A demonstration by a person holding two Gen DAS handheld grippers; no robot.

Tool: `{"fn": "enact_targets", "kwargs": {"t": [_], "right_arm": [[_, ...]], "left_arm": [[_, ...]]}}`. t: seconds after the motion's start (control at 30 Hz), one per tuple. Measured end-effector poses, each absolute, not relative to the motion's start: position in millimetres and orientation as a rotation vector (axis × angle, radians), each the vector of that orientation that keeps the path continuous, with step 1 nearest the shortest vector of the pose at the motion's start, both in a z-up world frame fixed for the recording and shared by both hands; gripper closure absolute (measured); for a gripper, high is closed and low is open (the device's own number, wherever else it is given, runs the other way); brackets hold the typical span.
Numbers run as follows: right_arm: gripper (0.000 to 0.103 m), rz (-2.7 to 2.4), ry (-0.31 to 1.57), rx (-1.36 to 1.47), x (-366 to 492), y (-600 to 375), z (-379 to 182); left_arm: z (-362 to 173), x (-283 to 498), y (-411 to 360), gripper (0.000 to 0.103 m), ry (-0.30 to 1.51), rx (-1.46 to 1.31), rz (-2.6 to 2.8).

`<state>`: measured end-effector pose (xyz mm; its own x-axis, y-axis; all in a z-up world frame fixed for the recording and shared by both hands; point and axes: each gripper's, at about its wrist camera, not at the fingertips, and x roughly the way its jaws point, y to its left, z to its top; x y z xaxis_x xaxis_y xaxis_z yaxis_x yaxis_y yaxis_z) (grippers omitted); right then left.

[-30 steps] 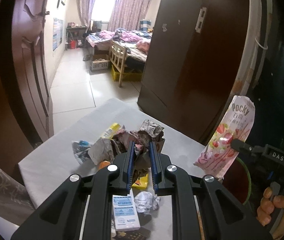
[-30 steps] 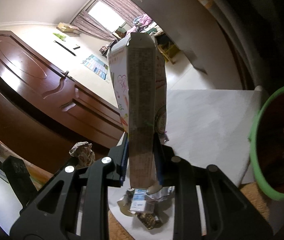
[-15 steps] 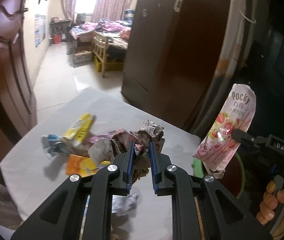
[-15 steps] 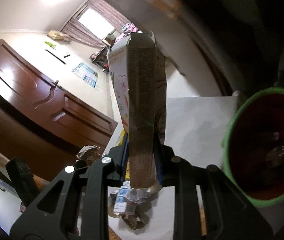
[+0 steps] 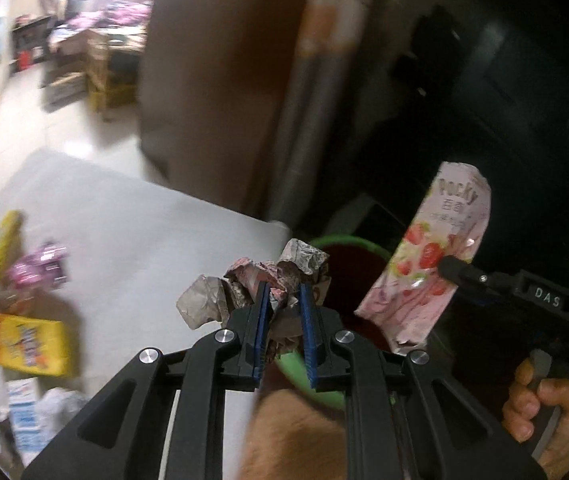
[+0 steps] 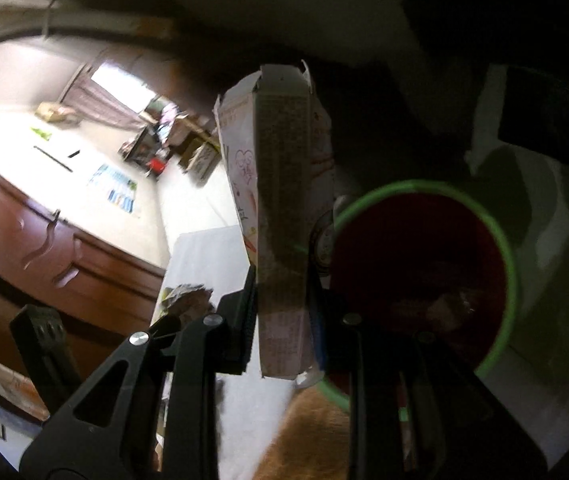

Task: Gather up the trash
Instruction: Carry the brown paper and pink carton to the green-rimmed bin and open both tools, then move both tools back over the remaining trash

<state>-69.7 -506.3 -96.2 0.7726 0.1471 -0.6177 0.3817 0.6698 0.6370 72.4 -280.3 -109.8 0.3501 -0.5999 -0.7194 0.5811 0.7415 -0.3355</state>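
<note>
- Your left gripper (image 5: 282,300) is squeezed nearly all the way in, blue pads clamped on a crumpled wrapper wad (image 5: 252,284) that bulges out past both fingers, mostly to the left.
- Your right gripper (image 6: 282,300) is pinched tight on a flattened Pocky box (image 6: 280,220), standing upright between the fingers and poking well above the tips.
- The left wrist view catches that same box from its pink strawberry face (image 5: 432,256), with your hand (image 5: 540,404) wrapped around the right tool's handle. The right wrist view only gives you the box's narrow printed edge.
- The green-rimmed bin (image 6: 506,248) is wide open in the right view, dark red inside with a bit of trash at the bottom, just right of the box. In the left view you only get slivers of its rim (image 5: 348,242) behind the wad and the fingers.
- Only the left view shows the leftovers on the white table (image 5: 144,248): a yellow snack box (image 5: 24,344), a pink wrapper (image 5: 40,268), a yellow packet (image 5: 0,244) and a blue-and-white pack (image 5: 22,416), all well off to the left.
- It's pretty blurry, so small print is a no-go.
</note>
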Motion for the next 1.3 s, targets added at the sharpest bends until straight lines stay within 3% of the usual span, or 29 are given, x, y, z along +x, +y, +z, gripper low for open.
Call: {"fn": "enact_targets", "kwargs": {"t": [0.13,0.17,0.2,0.27,0.37,0.6,0.67,0.83,0.97,1.3], "right_arm": [[0.079,-0.191,0.700,0.871,-81.7,-518.8,-106.1],[0.078,-0.201,0.701,0.872,-82.4,-519.4,-107.0],[0.078,-0.214,0.703,0.871,-82.6,-519.8,-107.7],[0.067,-0.258,0.714,0.853,-83.0,-521.1,-108.7],[0.057,-0.290,0.719,0.818,-82.3,-517.7,-105.7],[0.055,-0.173,0.701,0.803,-62.3,-483.5,-87.2],[0.050,-0.135,0.707,0.792,-53.0,-470.0,-82.8],[0.049,-0.032,0.733,0.719,-23.9,-419.0,-67.6],[0.044,0.038,0.764,0.653,-4.2,-377.0,-59.9],[0.036,0.159,0.875,0.531,34.0,-285.2,-73.0]], "left_arm": [[-111.8,68.7,-315.8,0.084,0.956,0.013,-0.828],[-112.4,68.1,-324.0,0.076,0.962,0.025,-0.849],[-112.5,67.3,-330.6,0.056,0.964,0.043,-0.850],[-106.3,65.1,-334.4,0.038,0.938,0.058,-0.835],[-94.3,60.3,-322.5,0.035,0.894,0.035,-0.822],[-77.0,67.0,-261.3,0.034,0.881,-0.035,-0.710],[-71.8,68.8,-243.8,0.034,0.866,-0.034,-0.681],[-52.7,64.6,-189.1,0.034,0.771,0.012,-0.551],[-38.7,61.4,-143.6,0.029,0.710,0.006,-0.475],[-48.0,64.0,-44.8,0.029,0.691,-0.008,-0.241]]}}
